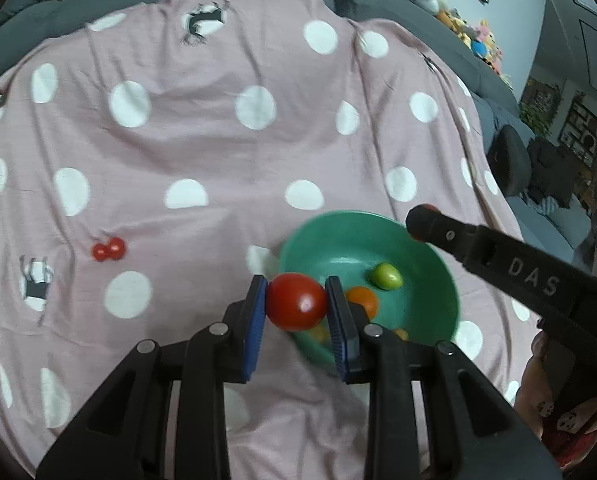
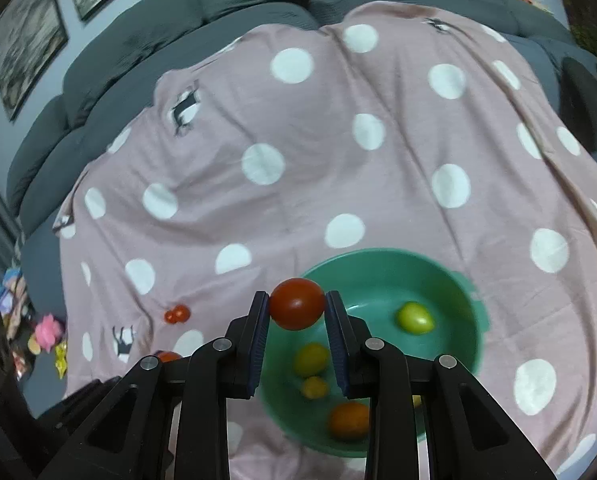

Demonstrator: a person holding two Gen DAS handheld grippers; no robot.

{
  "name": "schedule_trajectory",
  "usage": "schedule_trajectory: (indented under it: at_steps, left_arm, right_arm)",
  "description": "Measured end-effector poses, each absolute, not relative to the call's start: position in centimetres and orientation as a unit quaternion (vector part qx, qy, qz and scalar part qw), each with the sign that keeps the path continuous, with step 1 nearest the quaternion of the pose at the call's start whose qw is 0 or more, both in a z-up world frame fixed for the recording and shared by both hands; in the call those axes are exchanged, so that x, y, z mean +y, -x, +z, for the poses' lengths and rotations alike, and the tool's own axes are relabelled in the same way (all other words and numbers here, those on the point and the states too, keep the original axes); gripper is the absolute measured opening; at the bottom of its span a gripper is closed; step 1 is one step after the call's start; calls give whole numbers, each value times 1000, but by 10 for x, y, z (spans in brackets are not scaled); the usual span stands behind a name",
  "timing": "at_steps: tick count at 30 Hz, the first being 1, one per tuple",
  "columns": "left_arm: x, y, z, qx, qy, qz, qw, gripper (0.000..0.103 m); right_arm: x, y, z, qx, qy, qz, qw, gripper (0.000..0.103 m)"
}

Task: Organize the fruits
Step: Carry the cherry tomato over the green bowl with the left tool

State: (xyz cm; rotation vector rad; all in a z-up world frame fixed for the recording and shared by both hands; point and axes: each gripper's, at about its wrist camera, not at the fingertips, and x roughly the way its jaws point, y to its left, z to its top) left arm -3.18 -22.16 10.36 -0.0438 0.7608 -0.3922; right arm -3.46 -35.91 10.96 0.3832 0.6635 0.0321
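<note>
Heads up, both your left gripper [image 1: 297, 300] and right gripper [image 2: 297, 309] have fingers clenched on a red tomato above the green bowl's [image 2: 470, 292] near rim, so letting go early bounces one off onto the blanket [image 2: 318, 160].

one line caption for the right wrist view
Right gripper holds a red tomato above the green bowl.

Bowl [image 2: 474, 344] on blanket [image 2: 338, 160] w/ fruits in it; cherry pair [image 2: 177, 314] lies left of bowl.

Both wrist views look steeply down, close over the shared green bowl [image 1: 418, 240] and spotted blanket [image 2: 338, 100].
</note>
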Motion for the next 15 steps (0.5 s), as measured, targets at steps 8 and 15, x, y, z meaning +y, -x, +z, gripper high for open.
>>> schedule_trajectory:
  at_steps: [8,15]
  left_arm:
    - [-261,17,78,417,12,-221,881,29]
    - [-277,8,58,450,3,-232,862,29]
  right_arm:
    - [-387,29,96,342,-177,-35,922,31]
    - [-405,18,74,378,-185,-49,906,31]
